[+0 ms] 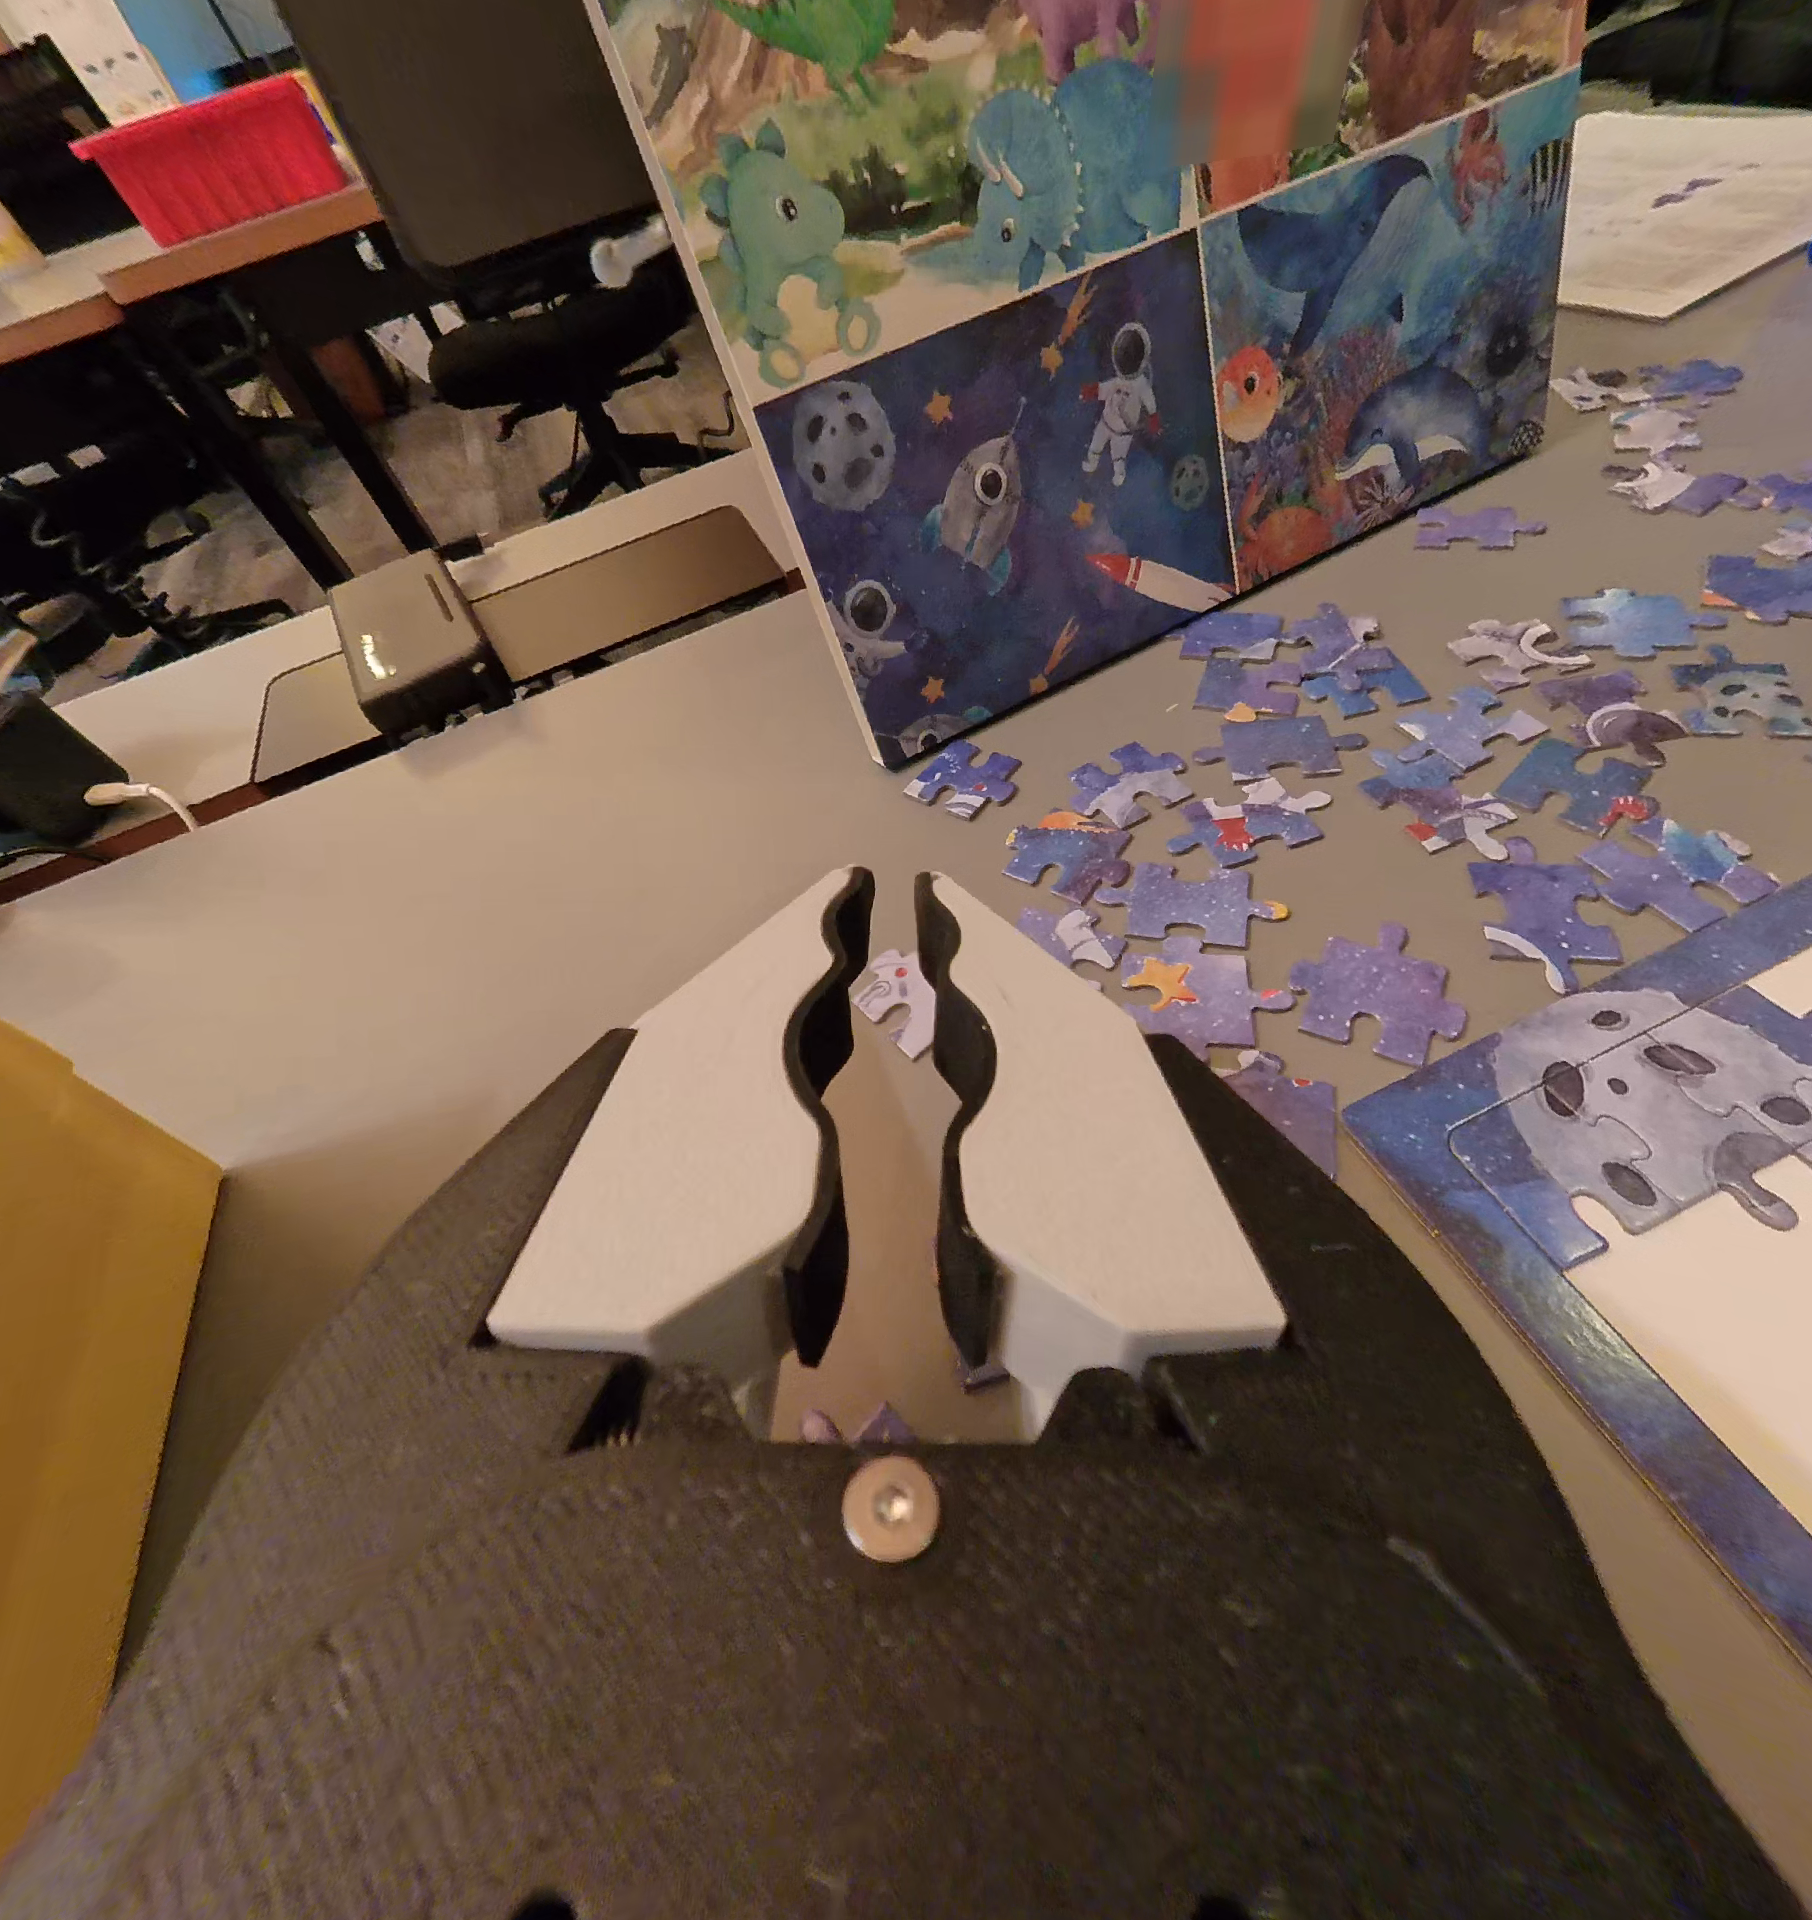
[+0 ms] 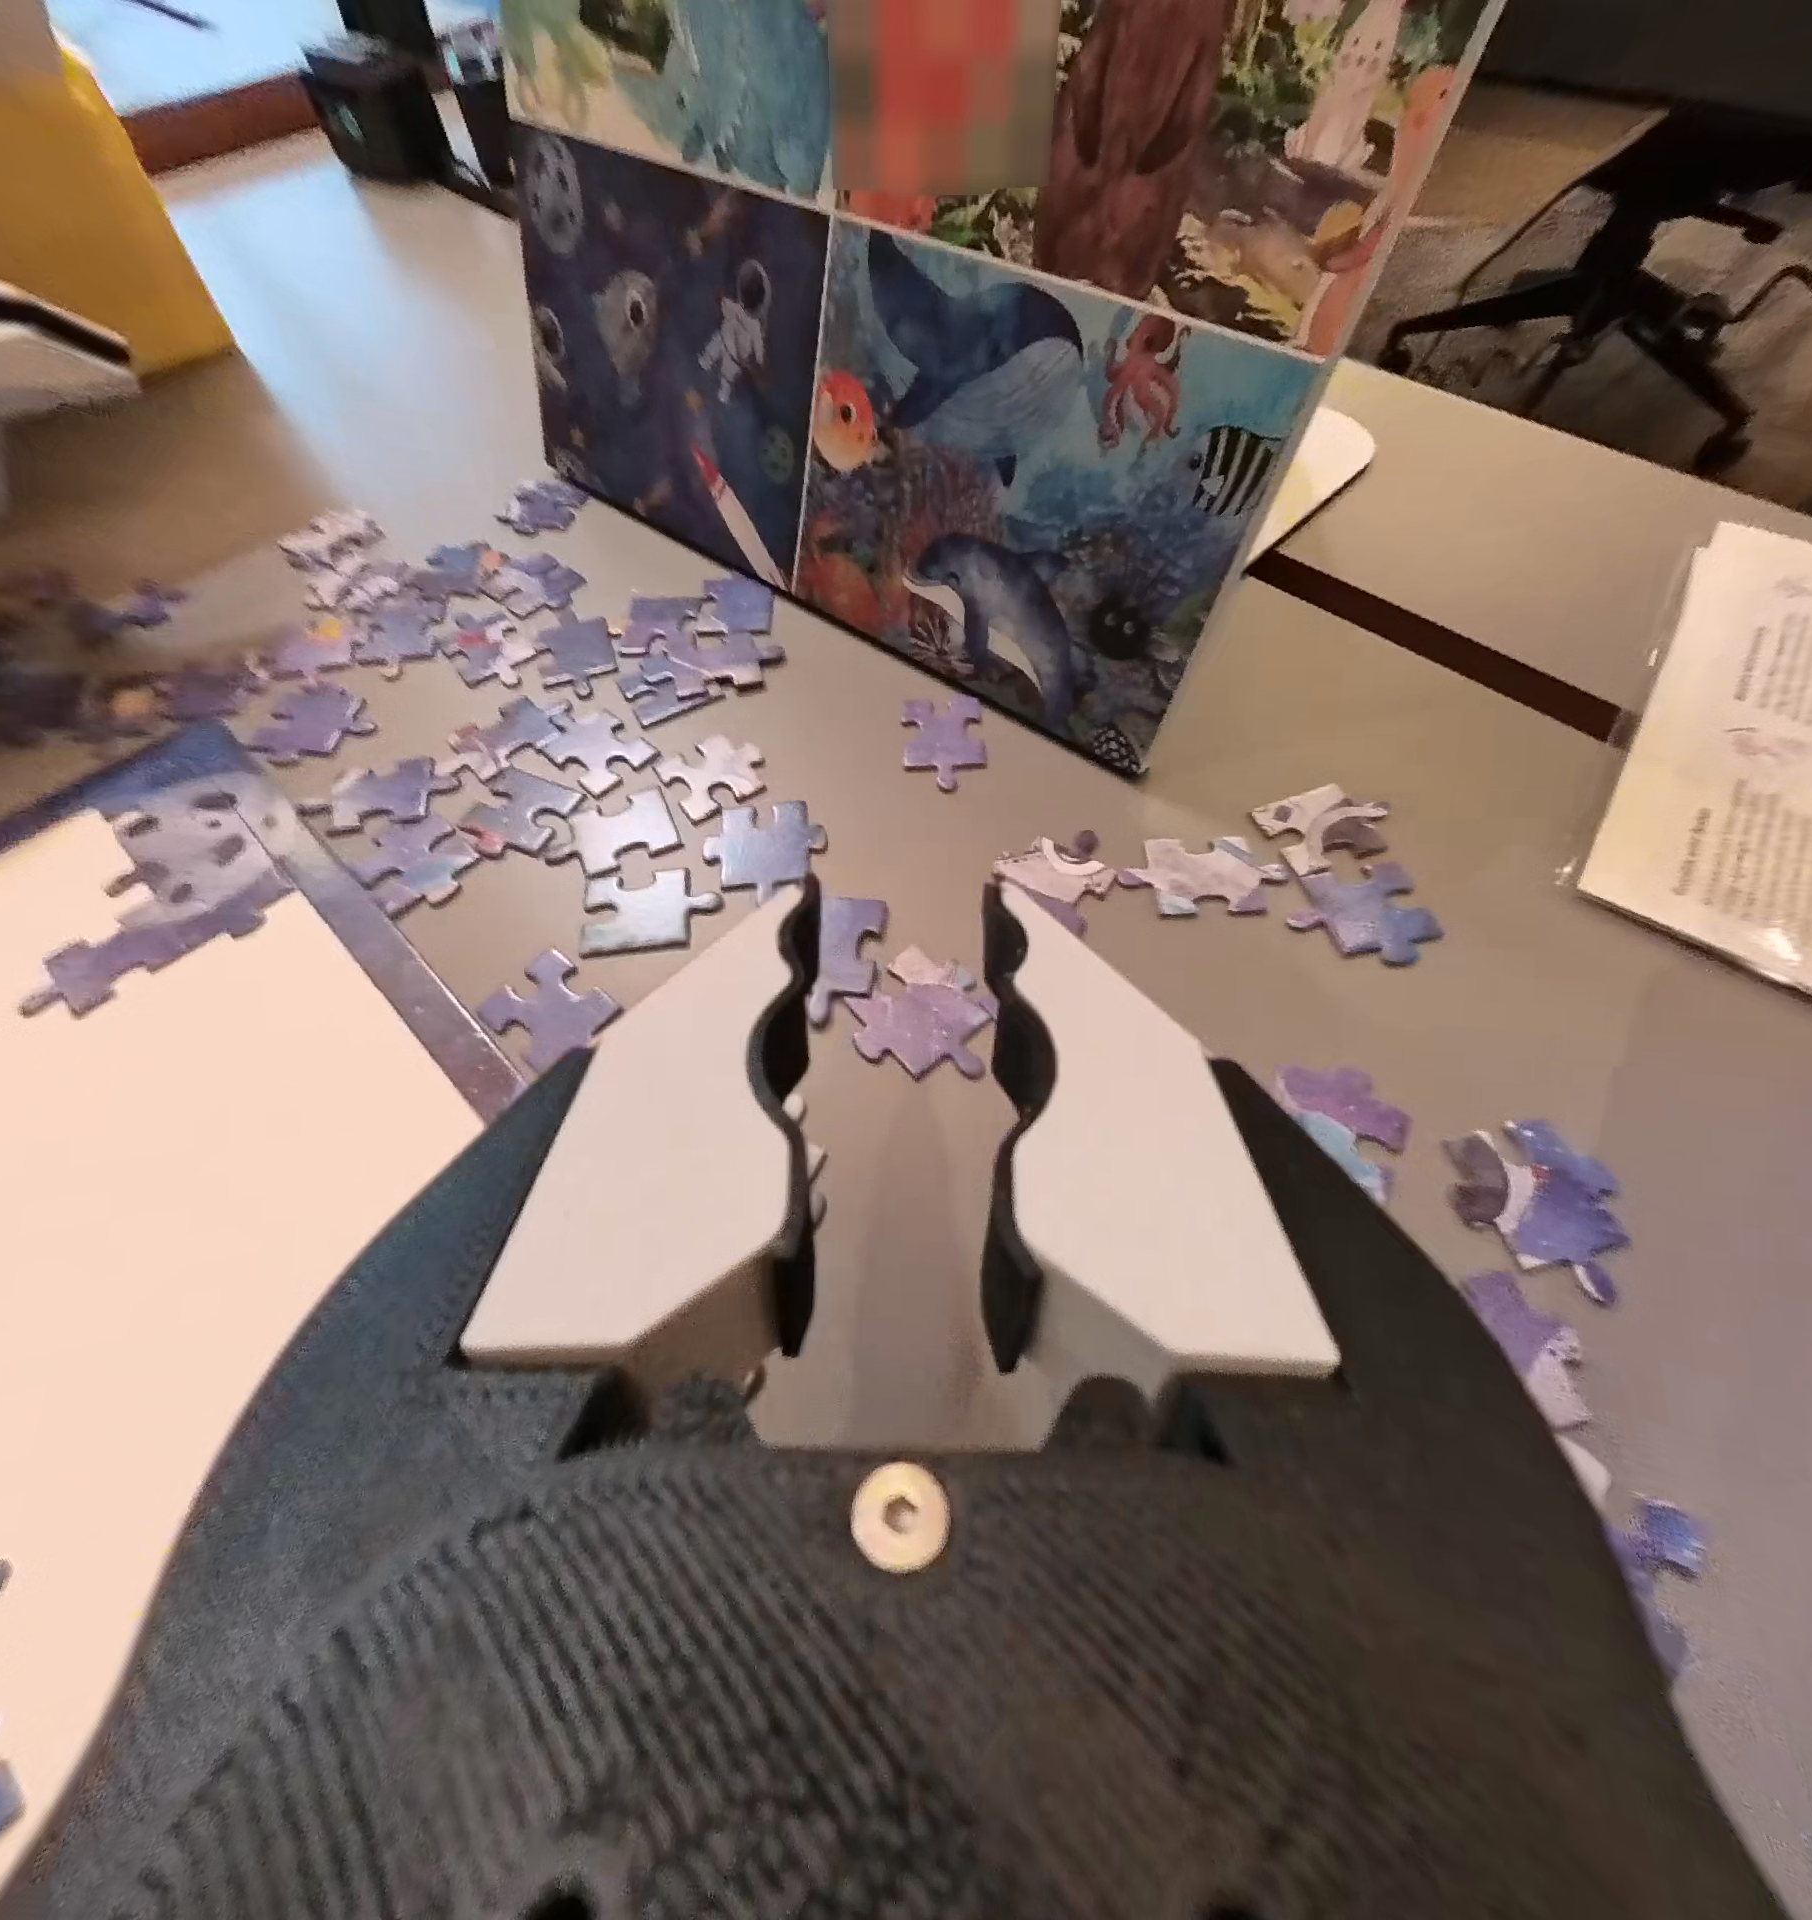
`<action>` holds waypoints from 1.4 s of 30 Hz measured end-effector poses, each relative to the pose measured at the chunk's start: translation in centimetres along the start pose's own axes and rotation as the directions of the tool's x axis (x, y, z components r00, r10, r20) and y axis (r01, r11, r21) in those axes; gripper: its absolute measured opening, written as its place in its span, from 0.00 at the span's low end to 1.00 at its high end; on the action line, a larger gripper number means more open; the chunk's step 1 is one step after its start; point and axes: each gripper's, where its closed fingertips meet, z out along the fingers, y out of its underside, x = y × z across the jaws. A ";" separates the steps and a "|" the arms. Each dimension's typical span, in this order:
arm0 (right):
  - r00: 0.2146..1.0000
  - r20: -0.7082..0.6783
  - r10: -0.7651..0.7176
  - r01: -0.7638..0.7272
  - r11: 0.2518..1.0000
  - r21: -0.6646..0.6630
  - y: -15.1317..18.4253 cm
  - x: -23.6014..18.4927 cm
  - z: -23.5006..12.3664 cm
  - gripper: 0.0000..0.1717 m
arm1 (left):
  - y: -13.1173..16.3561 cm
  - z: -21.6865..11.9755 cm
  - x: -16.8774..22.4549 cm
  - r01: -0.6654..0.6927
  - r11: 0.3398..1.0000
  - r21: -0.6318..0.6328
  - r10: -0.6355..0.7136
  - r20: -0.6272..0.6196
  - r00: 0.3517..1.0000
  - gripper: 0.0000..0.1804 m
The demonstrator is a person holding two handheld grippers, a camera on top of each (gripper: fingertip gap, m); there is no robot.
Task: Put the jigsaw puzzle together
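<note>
The right hand-held gripper (image 2: 897, 904) hangs open over loose puzzle pieces (image 2: 917, 1023) beside the picture box (image 2: 985, 468)

Grey table (image 2: 1349, 1039) carries all items. Illustrated box (image 2: 985, 499) stands upright at 12 o'clock. Loose blue-purple puzzle pieces (image 2: 611, 810) lie scattered from 9 to 3 o'clock. Puzzle board (image 2: 154, 1091), white inside with a blue border, lies at 9 o'clock, with several joined pieces (image 2: 175, 883) on it. Printed sheet (image 2: 1764, 769) lies at 3 o'clock.
</note>
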 end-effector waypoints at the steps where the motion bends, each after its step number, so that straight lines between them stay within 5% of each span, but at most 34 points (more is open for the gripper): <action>1: 1.000 0.003 0.012 -0.012 1.000 0.010 -0.1 0.1 -0.1 0.17 | -0.1 -0.1 0.0 0.003 1.000 0.006 -0.003 0.000 1.000 0.03; 24: 0.989 -0.004 -0.146 0.146 0.989 -0.015 0.0 -2.1 0.6 0.16 | 0.2 -0.6 -0.5 0.046 0.999 0.028 -0.046 0.012 0.999 0.03; 42: 0.993 0.066 -0.099 0.094 0.993 0.066 -1.5 -3.7 -0.1 0.16 | -0.2 -2.1 -0.6 0.046 0.993 0.111 -0.049 0.022 0.999 0.04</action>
